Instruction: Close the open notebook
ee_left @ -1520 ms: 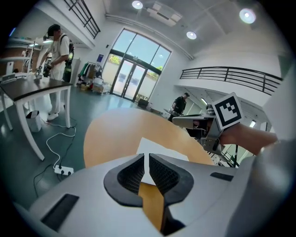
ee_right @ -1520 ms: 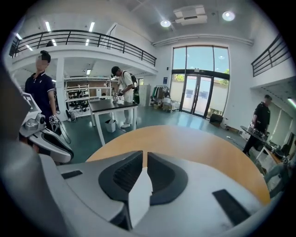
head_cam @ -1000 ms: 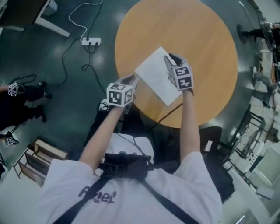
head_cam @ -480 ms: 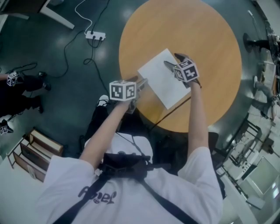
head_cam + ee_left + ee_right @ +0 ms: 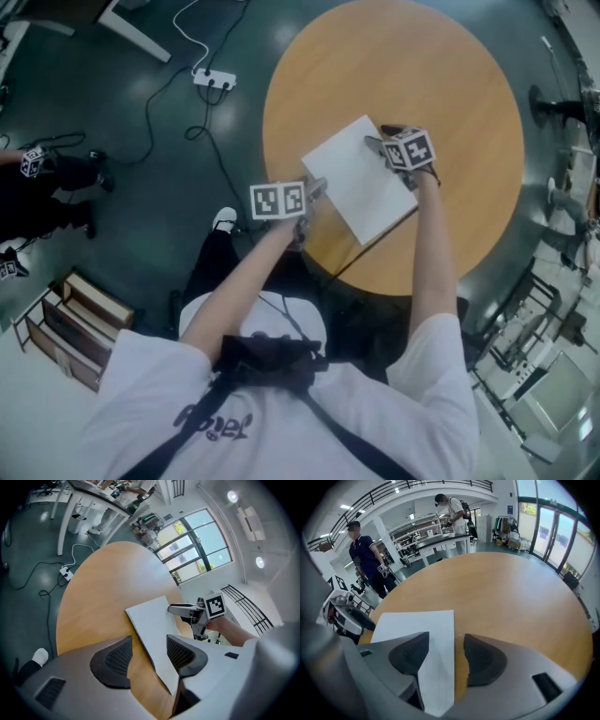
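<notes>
As my spread left tool straddled one notebook edge, my right tool was closing astride another, untouched, bench open beyond.

Both arms reach forward out of short white sleeves, forearms bare. The left forearm slants up to the notebook at its near-left edge. There the left hand-held gripper holds its jaws spread wide, with that edge running between them and neither pad pressing on it. The right forearm runs straighter, to the notebook's right edge. The right hand-held gripper tips steeply down over that edge with its jaws closing, the page edge between them and no pad clamped on it yet. Its marker cube sits just right of the notebook
</notes>
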`<state>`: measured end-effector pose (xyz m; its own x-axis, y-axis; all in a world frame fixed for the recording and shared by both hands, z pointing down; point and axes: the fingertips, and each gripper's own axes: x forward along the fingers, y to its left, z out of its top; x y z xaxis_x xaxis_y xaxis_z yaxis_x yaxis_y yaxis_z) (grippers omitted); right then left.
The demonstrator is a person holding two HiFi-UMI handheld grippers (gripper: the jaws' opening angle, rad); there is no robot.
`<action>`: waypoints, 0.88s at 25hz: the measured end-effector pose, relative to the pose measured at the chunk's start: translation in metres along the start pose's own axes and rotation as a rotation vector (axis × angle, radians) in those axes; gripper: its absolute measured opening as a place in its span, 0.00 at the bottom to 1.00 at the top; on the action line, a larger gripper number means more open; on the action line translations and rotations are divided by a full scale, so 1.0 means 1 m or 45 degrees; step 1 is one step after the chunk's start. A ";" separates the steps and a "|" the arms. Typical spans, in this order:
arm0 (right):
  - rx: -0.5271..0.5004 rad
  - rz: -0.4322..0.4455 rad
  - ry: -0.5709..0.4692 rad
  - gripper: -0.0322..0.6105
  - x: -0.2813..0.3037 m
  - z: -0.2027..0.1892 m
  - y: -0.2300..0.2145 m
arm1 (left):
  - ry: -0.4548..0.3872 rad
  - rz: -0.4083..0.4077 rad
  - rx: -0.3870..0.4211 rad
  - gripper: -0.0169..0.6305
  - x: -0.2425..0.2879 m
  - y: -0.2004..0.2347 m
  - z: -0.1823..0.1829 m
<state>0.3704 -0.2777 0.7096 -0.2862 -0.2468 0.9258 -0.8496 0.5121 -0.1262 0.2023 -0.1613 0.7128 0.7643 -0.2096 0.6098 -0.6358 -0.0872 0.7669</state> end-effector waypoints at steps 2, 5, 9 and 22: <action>0.022 0.002 -0.011 0.42 -0.001 0.004 -0.008 | -0.019 0.004 -0.024 0.40 0.004 0.002 0.006; 0.031 -0.014 0.006 0.37 -0.001 -0.001 -0.007 | -0.023 -0.003 -0.039 0.40 0.006 0.000 0.003; -0.004 -0.048 0.034 0.29 -0.001 0.000 -0.003 | -0.033 0.004 -0.037 0.35 0.012 -0.002 0.007; 0.054 -0.078 -0.041 0.11 -0.007 0.001 -0.008 | -0.063 0.104 -0.030 0.09 0.007 0.019 0.009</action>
<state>0.3788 -0.2815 0.7041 -0.2465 -0.3032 0.9205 -0.8837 0.4602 -0.0851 0.1946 -0.1730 0.7295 0.7036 -0.2627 0.6602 -0.6925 -0.0455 0.7199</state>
